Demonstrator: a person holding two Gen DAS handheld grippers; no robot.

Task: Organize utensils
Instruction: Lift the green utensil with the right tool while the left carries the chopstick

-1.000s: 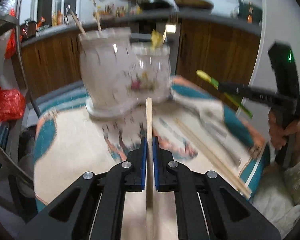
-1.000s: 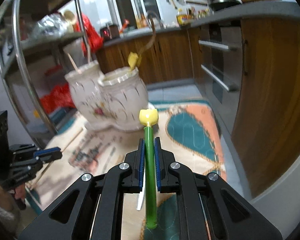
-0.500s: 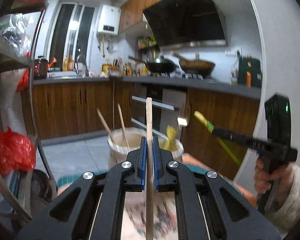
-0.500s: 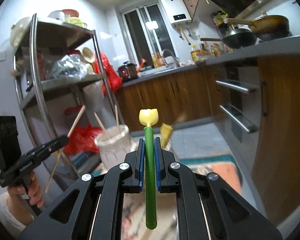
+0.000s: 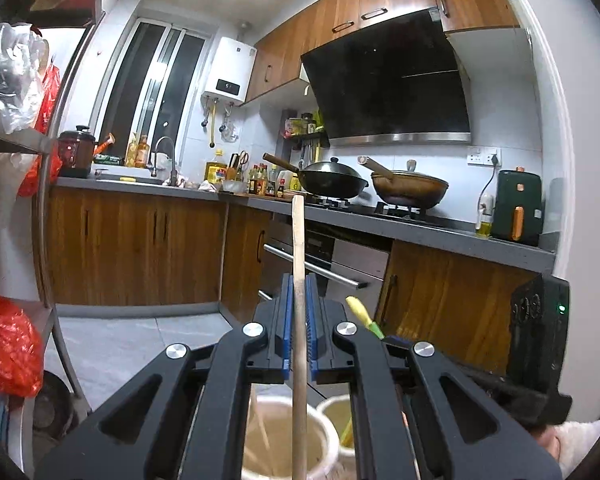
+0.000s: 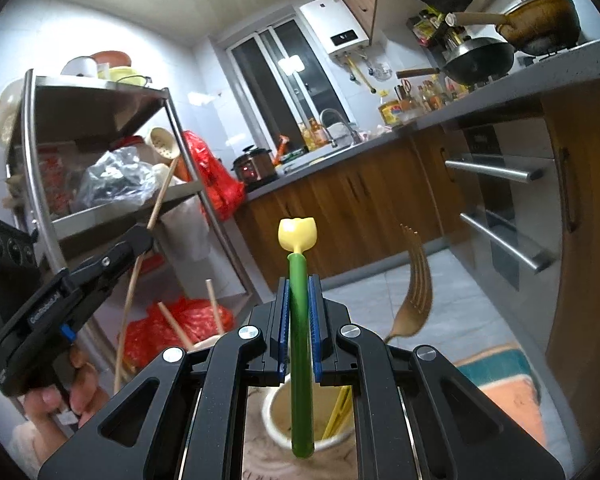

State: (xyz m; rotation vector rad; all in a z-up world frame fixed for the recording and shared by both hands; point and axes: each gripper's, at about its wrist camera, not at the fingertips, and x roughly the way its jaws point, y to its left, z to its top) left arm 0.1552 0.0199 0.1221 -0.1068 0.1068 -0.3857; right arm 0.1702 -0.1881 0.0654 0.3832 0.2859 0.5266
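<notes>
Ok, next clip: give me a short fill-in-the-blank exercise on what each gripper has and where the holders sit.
1. The left gripper is shut on a wooden ____.
2. The utensil in the right gripper has a green handle with a ____ tip.
3. In the right wrist view, a gold-coloured ____ stands up out of the cream holder.
4. In both wrist views the holders sit ____ the grippers.

Missing words: chopstick; yellow; fork; below
</notes>
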